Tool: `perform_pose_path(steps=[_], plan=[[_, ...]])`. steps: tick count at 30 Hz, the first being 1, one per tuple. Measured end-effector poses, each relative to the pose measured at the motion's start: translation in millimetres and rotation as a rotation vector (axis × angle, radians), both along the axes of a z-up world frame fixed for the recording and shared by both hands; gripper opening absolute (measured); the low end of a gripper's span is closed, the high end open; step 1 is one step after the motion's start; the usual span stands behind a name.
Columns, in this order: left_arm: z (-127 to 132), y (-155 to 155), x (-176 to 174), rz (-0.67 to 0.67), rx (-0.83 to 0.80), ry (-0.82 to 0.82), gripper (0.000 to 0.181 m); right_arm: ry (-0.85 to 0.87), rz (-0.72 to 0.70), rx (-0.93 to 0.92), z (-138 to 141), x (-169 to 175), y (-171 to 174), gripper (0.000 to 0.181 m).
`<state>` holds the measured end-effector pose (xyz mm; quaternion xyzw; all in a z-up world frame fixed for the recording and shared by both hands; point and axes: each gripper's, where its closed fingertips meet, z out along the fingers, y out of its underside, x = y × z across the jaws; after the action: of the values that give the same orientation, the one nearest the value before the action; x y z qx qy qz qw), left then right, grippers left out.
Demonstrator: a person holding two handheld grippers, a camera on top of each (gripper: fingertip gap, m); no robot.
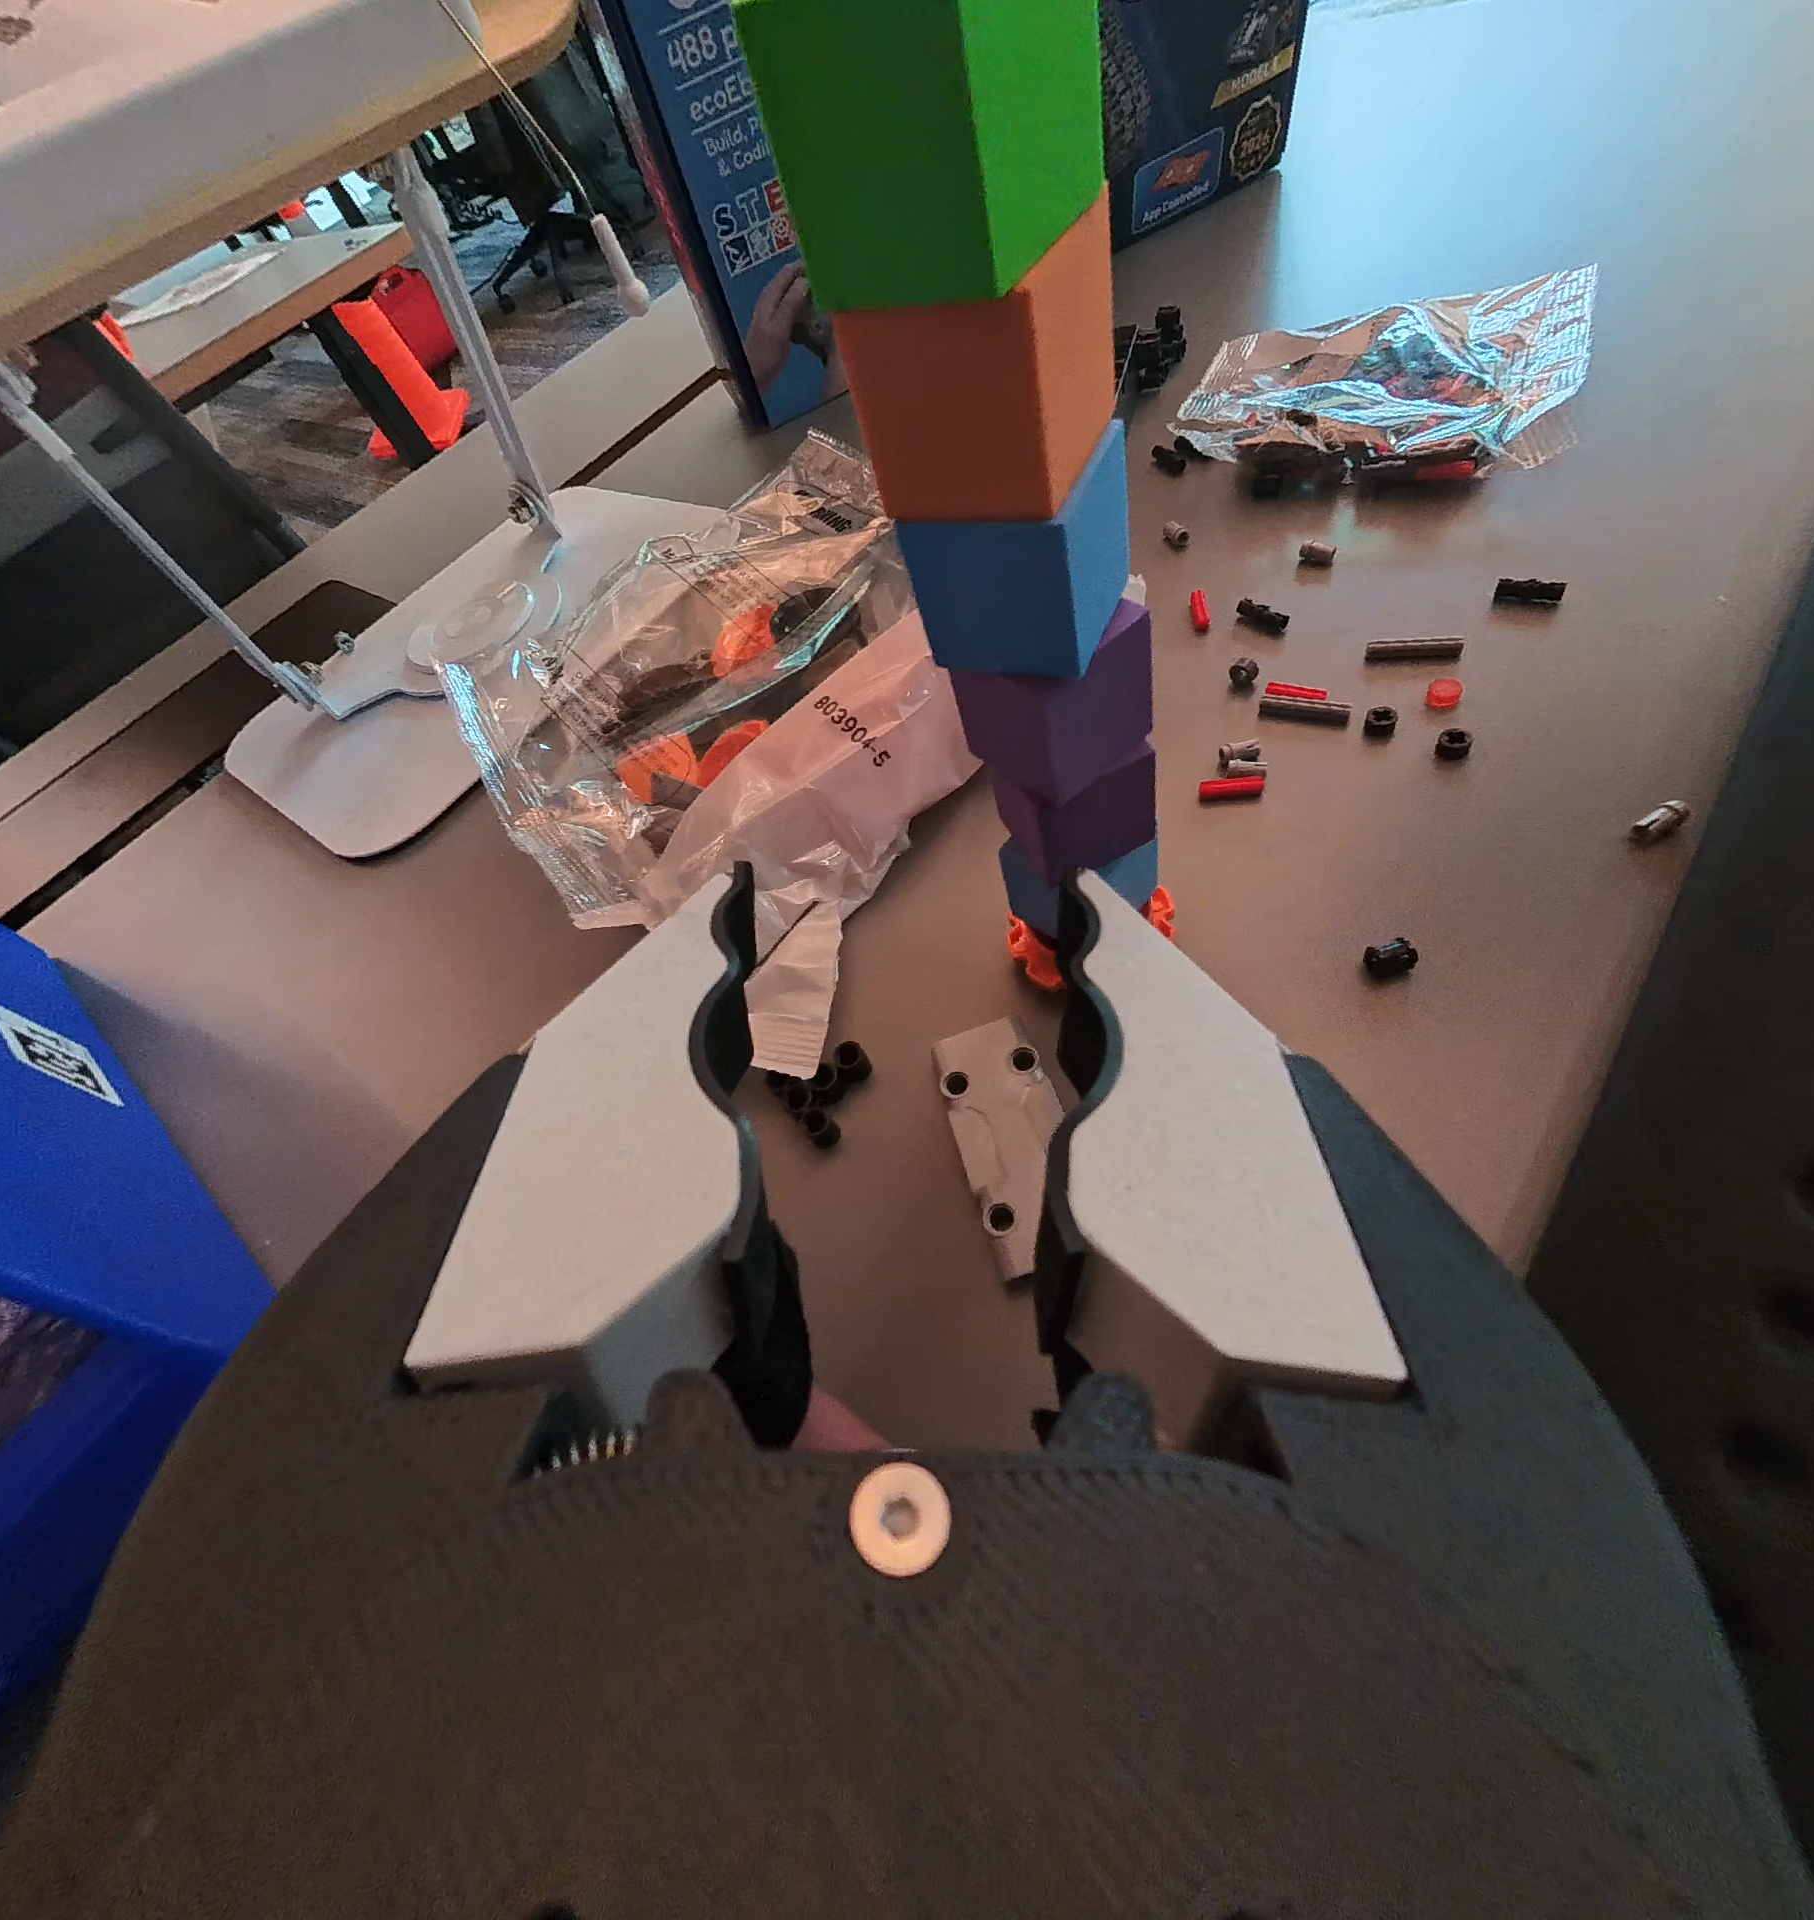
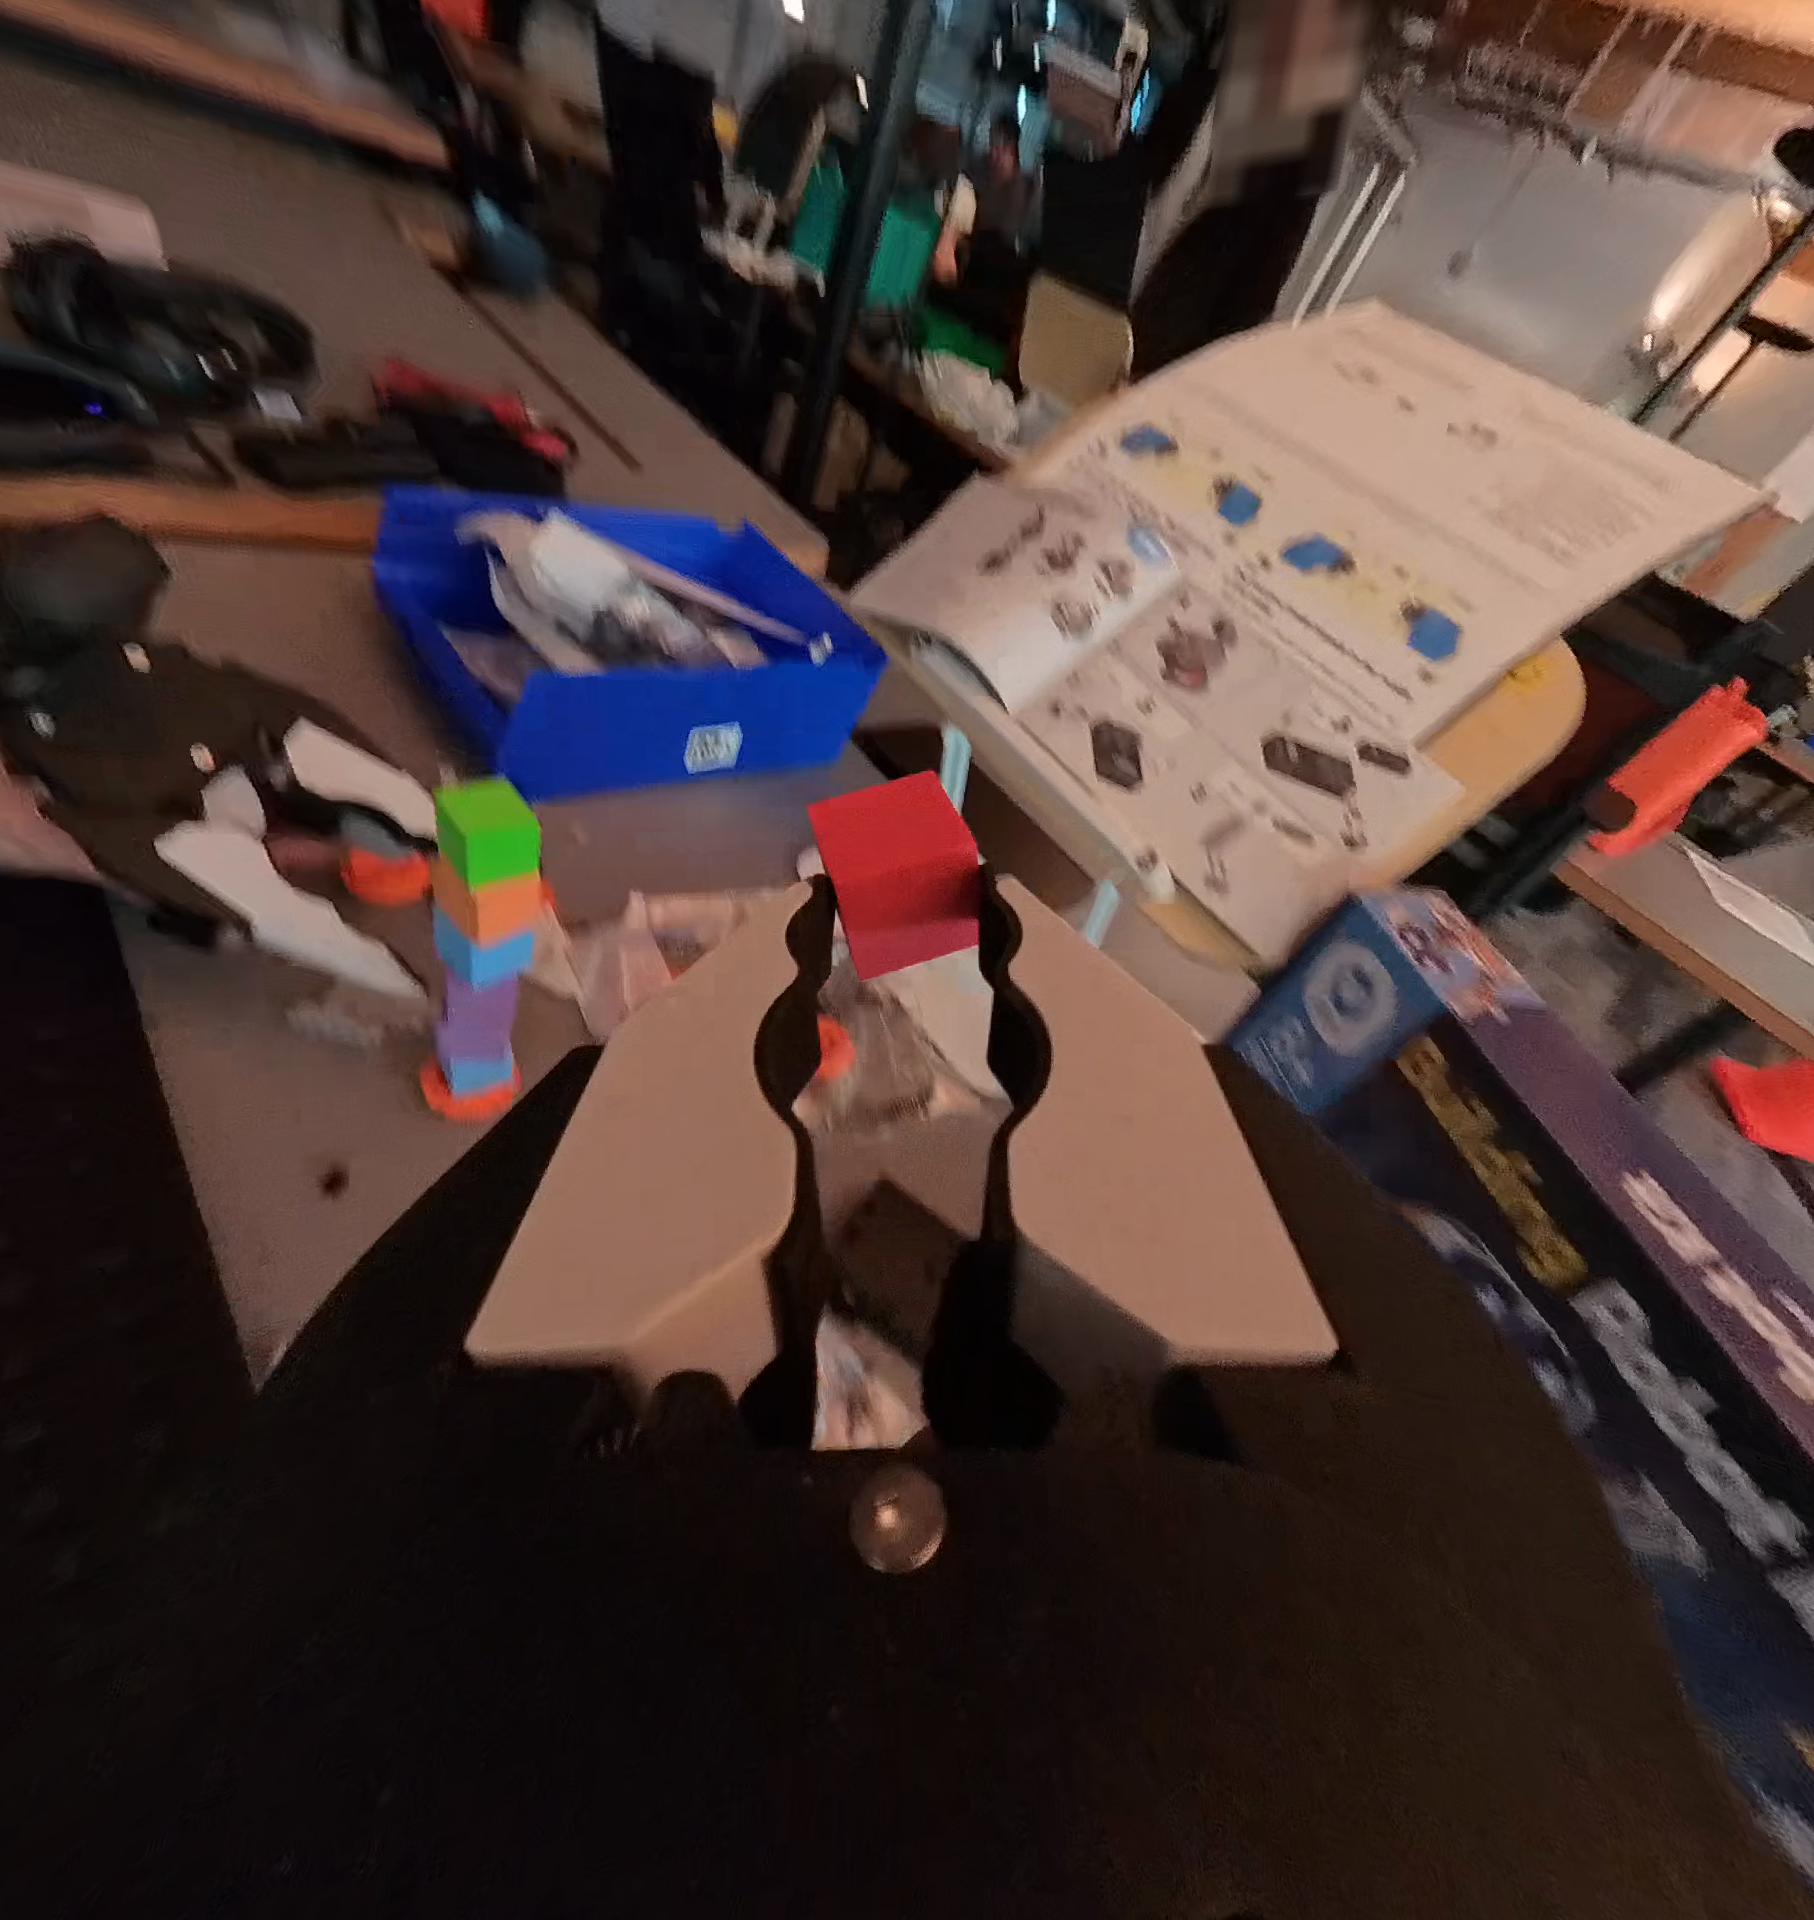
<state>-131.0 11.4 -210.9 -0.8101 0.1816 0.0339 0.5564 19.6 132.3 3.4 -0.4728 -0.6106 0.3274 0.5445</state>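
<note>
Left gripper (image 1: 908, 935), seen from its own wrist camera, sits low over the grey counter (image 1: 1402, 1091) with its two fingers apart and nothing between them. Its right fingertip is just beside the foot of a tall stack of coloured blocks (image 1: 1028, 582): green on top, then orange, blue, two purple, and blue at the bottom, resting on an orange toothed wheel (image 1: 1038, 951). The blocks are twisted slightly against one another, so the stack looks likely to tip if nudged; the gripper may be there to steady its base. Between the fingers on the counter lie a grey plate with holes (image 1: 991, 1143) and a cluster of small black pegs (image 1: 820, 1086). To the left are clear plastic bags (image 1: 674, 707) and a white stand base (image 1: 383, 748); to the right, scattered small red, black and grey parts (image 1: 1308, 691) and a crinkled silvery bag (image 1: 1391, 384).

Right gripper (image 2: 901, 894), in its own blurred view, is clamped on a red cube (image 2: 898, 868) held at the fingertips, raised above the counter. The block stack (image 2: 482, 935) stands off to its left, well apart, with the other gripper (image 2: 259, 894) near its base. Behind are a blue bin (image 2: 622, 717) of papers and an open instruction booklet (image 2: 1246, 623) on a stand. Bags lie on the counter beneath the cube.
</note>
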Motion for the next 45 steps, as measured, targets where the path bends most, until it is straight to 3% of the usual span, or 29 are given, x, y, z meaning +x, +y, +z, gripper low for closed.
perform_pose_path(steps=[5, 9, 17, 24, 34, 45], plan=[[1.9, 0.2, -3.1, 0.013, 0.009, -0.002, 0.054, 0.167, 0.096, -0.128, 3.1, -57.3, -18.9, 0.027], [6.1, 0.6, -6.1, 0.029, 0.031, 0.013, 0.048, 0.241, 0.087, -0.174, -14.6, -84.1, -16.7, 0.027], [10.7, 1.7, -8.9, 0.044, 0.048, 0.024, 0.046, 0.296, 0.137, -0.259, -44.9, -94.1, -15.5, 0.027], [9.3, 0.9, -11.8, 0.061, 0.044, 0.021, 0.045, 0.369, 0.244, -0.294, -36.9, -93.0, -36.4, 0.026], [12.4, -0.1, -12.2, 0.062, 0.059, 0.010, 0.045, 0.276, 0.482, -0.373, -51.5, -109.1, -93.7, 0.027], [10.7, 0.0, -9.5, 0.047, 0.051, 0.004, 0.046, 0.092, 0.535, -0.408, -82.4, -120.8, -113.8, 0.026]])
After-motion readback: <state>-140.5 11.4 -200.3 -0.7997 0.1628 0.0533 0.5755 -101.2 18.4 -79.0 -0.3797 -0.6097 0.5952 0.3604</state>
